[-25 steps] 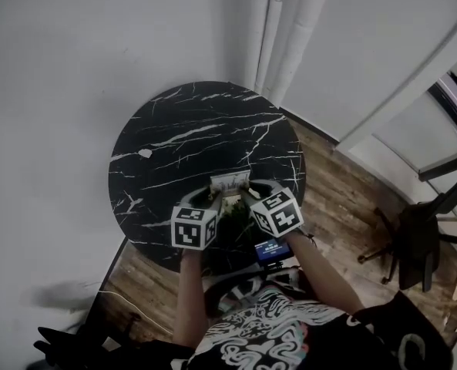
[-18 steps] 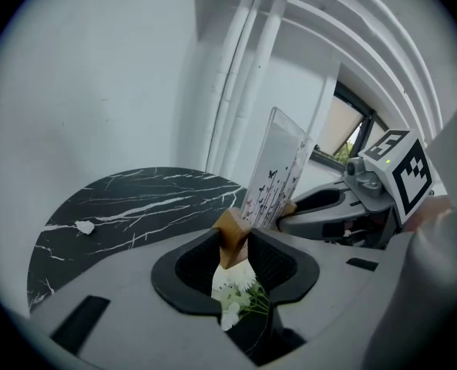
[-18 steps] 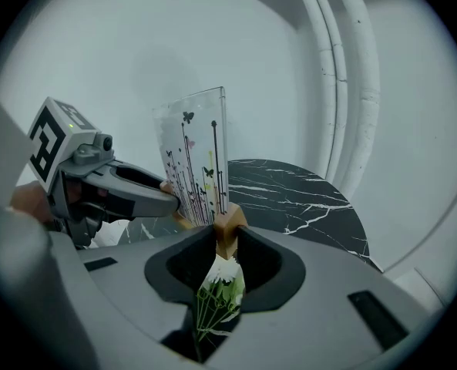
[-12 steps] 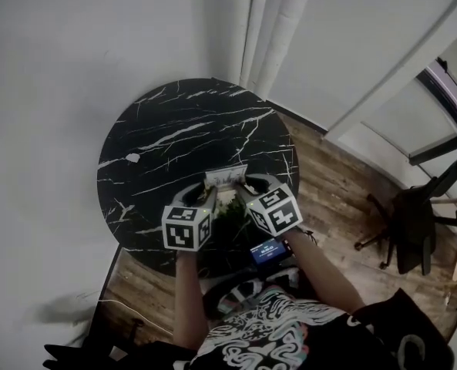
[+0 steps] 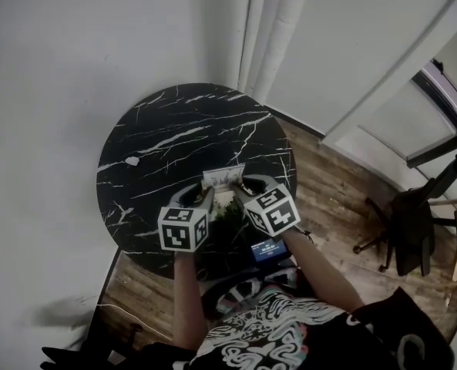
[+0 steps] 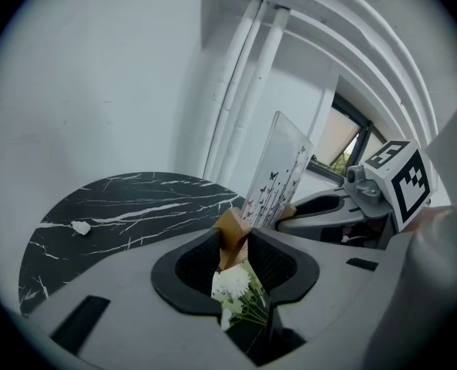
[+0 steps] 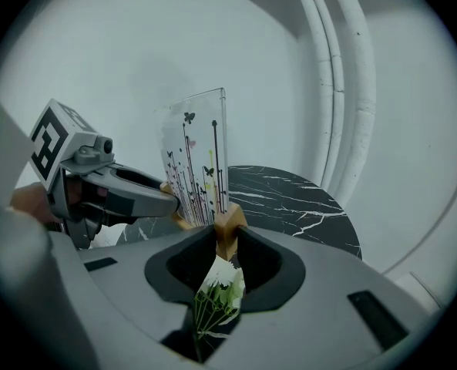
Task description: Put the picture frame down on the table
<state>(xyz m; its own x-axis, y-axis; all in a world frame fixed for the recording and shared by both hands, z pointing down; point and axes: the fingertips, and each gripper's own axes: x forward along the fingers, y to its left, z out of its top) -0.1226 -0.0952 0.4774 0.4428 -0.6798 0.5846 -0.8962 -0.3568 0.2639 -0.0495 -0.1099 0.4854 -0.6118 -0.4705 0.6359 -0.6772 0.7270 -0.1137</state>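
Because the picture frame (image 7: 199, 156) is a thin panel that would tip or twist if gripped at one spot, it is carried from both ends. The left gripper (image 6: 232, 236) has its jaws pressed together on the tan wooden edge (image 6: 226, 223) at one lower corner. The right gripper (image 7: 226, 233) is clamped the same way on the opposite corner. Both tools face each other across the frame, and their bodies slope down toward it from the person's side.

That two-point hold keeps the frame upright. Its printed face of dark stems and butterflies rises above the jaws, and a patch of white flowers shows down between them. Seen from the head view, the frame sits over the near part of the round black marble table (image 5: 174, 129), close to the person. Whether its bottom edge touches the marble or hangs just above it cannot be told from any view.

Judging by the task, the setting-down is not finished, since both tools are gripping. A small white scrap (image 6: 80, 227) lies well apart on the left side of the table, clear of where the frame would land.
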